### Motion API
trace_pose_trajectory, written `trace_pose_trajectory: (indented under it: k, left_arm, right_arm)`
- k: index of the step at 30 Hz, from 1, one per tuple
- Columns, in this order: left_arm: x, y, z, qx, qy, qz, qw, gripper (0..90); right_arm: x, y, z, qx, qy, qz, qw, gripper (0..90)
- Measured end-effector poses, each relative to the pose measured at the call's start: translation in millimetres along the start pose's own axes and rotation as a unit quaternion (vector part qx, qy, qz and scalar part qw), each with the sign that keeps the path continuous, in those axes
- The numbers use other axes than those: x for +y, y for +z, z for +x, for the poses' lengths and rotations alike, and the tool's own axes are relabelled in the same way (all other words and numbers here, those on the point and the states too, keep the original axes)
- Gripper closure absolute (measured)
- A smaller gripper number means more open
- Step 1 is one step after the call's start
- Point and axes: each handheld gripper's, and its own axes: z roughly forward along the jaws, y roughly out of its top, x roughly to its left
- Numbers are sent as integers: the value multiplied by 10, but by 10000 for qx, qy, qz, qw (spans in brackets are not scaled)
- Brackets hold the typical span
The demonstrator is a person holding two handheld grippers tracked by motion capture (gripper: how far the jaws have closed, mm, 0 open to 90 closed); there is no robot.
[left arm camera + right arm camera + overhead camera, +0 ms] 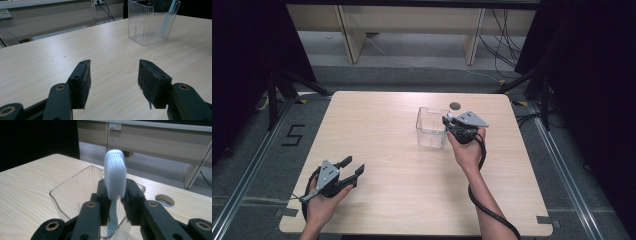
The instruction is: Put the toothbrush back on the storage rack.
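A clear ribbed plastic container (pixel 431 128) is seen standing upright on the wooden counter (pixel 402 175), a little toward one o'clock from the counter's middle in the high view. A toothbrush (pixel 114 176) is stood in it, head up, with its pale blue handle running down into the container and its white bristled head rising above the rim. In the left gripper view the same handle (pixel 168 17) is seen leaning against the container's far right wall.

The right gripper (pixel 451 125) is held at the container's three o'clock edge by the person's right hand (pixel 468 150), with its black cable trailing back toward six o'clock. In the right gripper view the fingers (pixel 103 195) are set on either side of the toothbrush just under its head, very close to it; whether the pads press on it cannot be told from the pictures, though the fingers appear slightly slackened rather than clenched hard.

The left gripper (pixel 354 167) is rested near the counter's seven o'clock corner in the left hand (pixel 324 202), well apart from the container and pointed toward it at about two o'clock. Its fingers (pixel 80 82) are released, spread wide with nothing but bare wood between them.

A round cable hole (pixel 455 105) is seen in the counter just beyond the container, toward twelve o'clock.
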Motion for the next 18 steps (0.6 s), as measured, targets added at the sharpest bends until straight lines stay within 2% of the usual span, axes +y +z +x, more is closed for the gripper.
trace_pose_trajectory:
  k: [3, 4, 5, 7, 9, 10, 11, 14, 17, 18]
  left_arm:
    - [-4, 11, 4, -27, -2, -60, 10000, 435]
    - [-3, 11, 4, -26, -3, -63, 10000, 435]
    - [1, 0, 0, 1, 4, 3, 10000, 435]
    - [0, 2, -4, 3, -5, 5, 10000, 435]
    - [1, 3, -5, 0, 0, 3, 10000, 435]
    - [2, 3, -5, -1, 0, 3, 10000, 435]
    - [1, 2, -5, 1, -2, 5, 10000, 435]
    - [0, 1, 1, 3, 5, 3, 10000, 435]
    - [-3, 2, 3, 6, 6, 5, 10000, 435]
    - [-3, 1, 3, 4, 6, 5, 10000, 435]
  right_arm:
    - [0, -9, -15, -2, -103, -13, 9999, 736]
    - [-5, -18, -2, 2, 44, 8, 10000, 728]
    - [-5, -24, -11, -39, -31, -15, 10000, 715]
    - [-6, -32, -9, 22, 46, -14, 10000, 691]
    - [2, -49, -38, -86, -123, 13, 9999, 662]
    - [2, -49, -38, -86, -123, 13, 9999, 662]
    - [-1, -57, -31, -70, 10, 58, 10000, 638]
    - [-7, -47, -37, -31, 43, 5, 10000, 612]
    - [-8, -50, -55, -86, -47, -42, 9999, 579]
    - [-8, -50, -45, -24, 44, -9, 10000, 571]
